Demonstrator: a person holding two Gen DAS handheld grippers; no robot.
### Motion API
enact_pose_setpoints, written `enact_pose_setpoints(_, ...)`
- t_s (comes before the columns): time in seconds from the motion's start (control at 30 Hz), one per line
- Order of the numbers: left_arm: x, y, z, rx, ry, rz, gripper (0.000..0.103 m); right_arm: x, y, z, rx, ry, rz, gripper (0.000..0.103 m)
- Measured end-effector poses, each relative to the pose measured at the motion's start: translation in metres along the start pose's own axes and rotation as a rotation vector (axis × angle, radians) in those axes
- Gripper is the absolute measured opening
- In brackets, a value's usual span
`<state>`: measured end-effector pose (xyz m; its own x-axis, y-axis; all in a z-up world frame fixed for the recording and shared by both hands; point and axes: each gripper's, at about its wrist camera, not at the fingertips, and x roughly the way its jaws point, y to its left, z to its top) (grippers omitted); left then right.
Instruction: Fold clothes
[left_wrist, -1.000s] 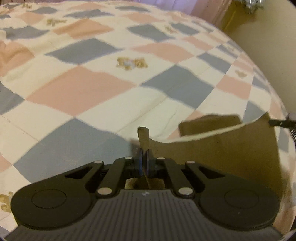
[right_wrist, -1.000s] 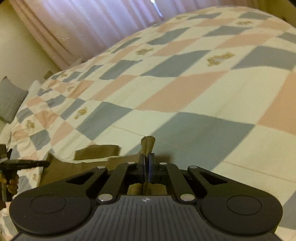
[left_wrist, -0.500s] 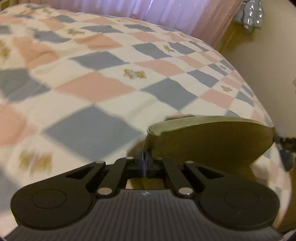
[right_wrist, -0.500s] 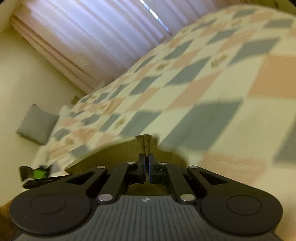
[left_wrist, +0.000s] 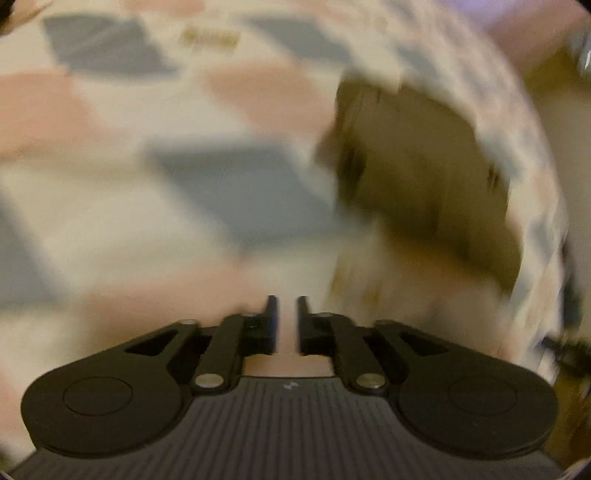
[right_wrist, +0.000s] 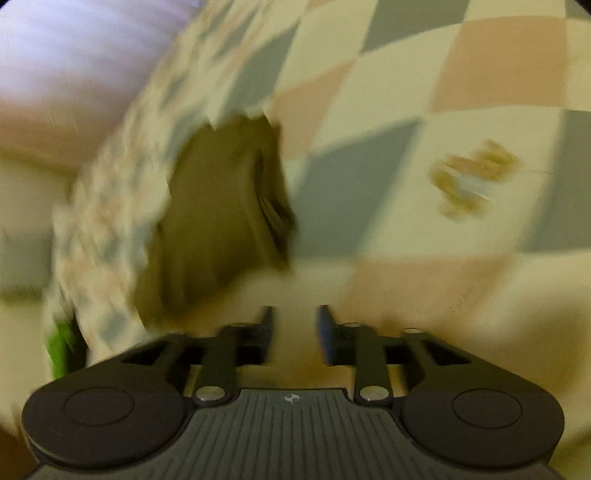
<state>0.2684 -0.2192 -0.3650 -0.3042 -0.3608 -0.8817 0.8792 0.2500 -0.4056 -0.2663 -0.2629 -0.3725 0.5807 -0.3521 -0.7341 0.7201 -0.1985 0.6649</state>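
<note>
The bed's quilted cover (left_wrist: 192, 206) of pink, grey and cream squares fills both blurred views. On it lies the olive-brown folded cloth garment (left_wrist: 424, 173), at one o'clock from the left gripper (left_wrist: 286, 306) and eleven o'clock from the right gripper (right_wrist: 293, 314). Both grippers are parted and empty. Only the right view shows the stacked edge; neither arm looks clearly nearer.

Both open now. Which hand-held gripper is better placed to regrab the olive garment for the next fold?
Probably right, narrowly. The right hand-held gripper is open with the olive garment close ahead to its left. From the left hand-held gripper, also open, it looks farther off. Blur limits certainty.
</note>
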Motion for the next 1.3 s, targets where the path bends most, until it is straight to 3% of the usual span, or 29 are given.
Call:
enact_pose_setpoints(0.03, 0.009, -0.005, 0.016, -0.01, -0.051, -0.03, 0.033, 0.012, 0.006, 0.007, -0.006, -0.015, 0.017, 0.046)
enact_pose_setpoints(0.1, 0.027, -0.017, 0.043, 0.019, -0.127, -0.038, 0.037, 0.036, 0.018, 0.021, -0.027, -0.041, 0.051, 0.046)
enact_pose_setpoints(0.17, 0.043, -0.022, 0.065, 0.022, -0.146, -0.054, 0.04, 0.056, 0.024, 0.028, -0.067, -0.032, 0.043, 0.052)
enact_pose_setpoints(0.23, 0.055, -0.02, 0.08, -0.006, -0.156, -0.071, 0.05, 0.072, 0.022, 0.03, -0.075, -0.008, 0.023, 0.053)
enact_pose_setpoints(0.37, 0.071, -0.015, 0.088, -0.051, -0.128, -0.139, 0.054, 0.09, 0.007, 0.024, 0.001, 0.01, 0.04, 0.054)
enact_pose_setpoints(0.43, 0.078, -0.015, 0.089, -0.057, -0.11, -0.176, 0.037, 0.095, 0.002, 0.022, 0.016, 0.008, 0.057, 0.053)
enact_pose_setpoints(0.47, 0.081, -0.016, 0.09, -0.058, -0.102, -0.188, 0.029, 0.097, -0.001, 0.023, 0.024, 0.024, 0.066, 0.041)
enact_pose_setpoints(0.5, 0.081, -0.018, 0.09, -0.053, -0.099, -0.187, 0.007, 0.1, -0.002, 0.023, 0.037, 0.049, 0.076, 0.013)
enact_pose_setpoints(0.57, 0.077, -0.024, 0.087, -0.03, -0.102, -0.183, 0.002, 0.099, -0.001, 0.024, 0.054, 0.086, 0.09, 0.008)
enact_pose_setpoints(0.67, 0.058, -0.035, 0.077, 0.026, -0.112, -0.181, 0.002, 0.075, 0.007, 0.019, 0.026, 0.044, 0.112, 0.004)
enact_pose_setpoints(0.87, -0.03, -0.045, 0.021, 0.131, -0.132, -0.239, 0.001, -0.01, 0.026, -0.011, -0.044, -0.06, 0.154, 0.004)
enact_pose_setpoints(1.03, -0.093, -0.03, -0.075, 0.164, -0.051, -0.252, 0.002, -0.086, 0.013, -0.087, -0.03, -0.098, 0.051, 0.004)
enact_pose_setpoints(1.17, -0.083, -0.013, -0.154, 0.207, 0.075, -0.185, 0.002, -0.103, -0.019, -0.152, 0.048, -0.07, -0.062, 0.003)
enact_pose_setpoints(1.3, -0.031, 0.012, -0.19, 0.161, 0.173, -0.07, 0.001, -0.065, -0.069, -0.189, 0.124, -0.014, -0.204, 0.004)
